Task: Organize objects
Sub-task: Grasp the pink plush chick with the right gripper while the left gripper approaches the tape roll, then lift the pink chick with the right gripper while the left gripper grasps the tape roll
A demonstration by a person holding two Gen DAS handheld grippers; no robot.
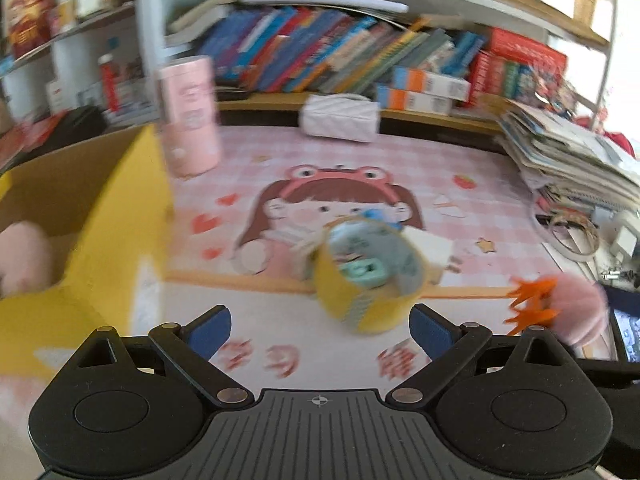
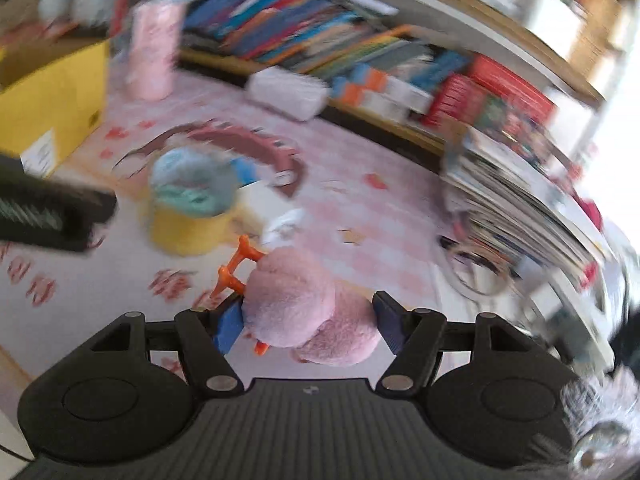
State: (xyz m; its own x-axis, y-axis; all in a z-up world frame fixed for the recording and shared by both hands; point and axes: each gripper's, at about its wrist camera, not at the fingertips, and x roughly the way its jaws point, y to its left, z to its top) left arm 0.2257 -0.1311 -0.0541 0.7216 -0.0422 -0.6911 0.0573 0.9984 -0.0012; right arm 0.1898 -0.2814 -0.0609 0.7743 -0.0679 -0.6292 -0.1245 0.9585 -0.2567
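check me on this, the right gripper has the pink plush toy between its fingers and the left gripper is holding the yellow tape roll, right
Not quite. In the left wrist view the left gripper is open and empty; the yellow tape roll sits on the mat ahead of it. The right gripper does hold the pink plush toy.

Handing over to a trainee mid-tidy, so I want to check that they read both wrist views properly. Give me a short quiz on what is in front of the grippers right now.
1. True or false: the left gripper holds the yellow round container.
2. What sits between the fingers of the right gripper? A. pink plush toy B. white pouch C. book
3. Fill in: the open box on the left is ____ in colour.
Key: 1 false; 2 A; 3 yellow.
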